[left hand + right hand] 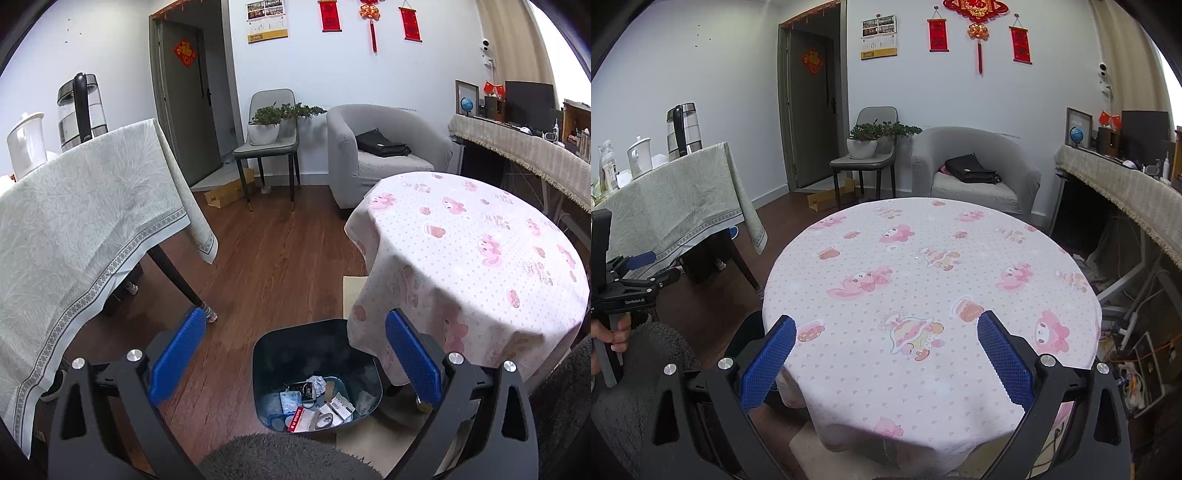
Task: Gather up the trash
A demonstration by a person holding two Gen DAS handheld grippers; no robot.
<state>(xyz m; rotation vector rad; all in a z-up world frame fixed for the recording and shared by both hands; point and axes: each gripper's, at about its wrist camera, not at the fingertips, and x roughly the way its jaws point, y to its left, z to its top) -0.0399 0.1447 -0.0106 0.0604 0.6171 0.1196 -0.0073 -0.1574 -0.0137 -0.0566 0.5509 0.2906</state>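
A dark trash bin stands on the wood floor beside the round table. It holds crumpled paper, small boxes and wrappers. My left gripper is open and empty, hovering above the bin's mouth. My right gripper is open and empty above the near edge of the round table, whose pink cartoon cloth is bare. The left gripper also shows at the left edge of the right wrist view, held in a hand.
A table with a pale green cloth stands to the left, with a kettle and a white jug. A grey armchair with a black bag, a chair with a plant and a long side desk are behind.
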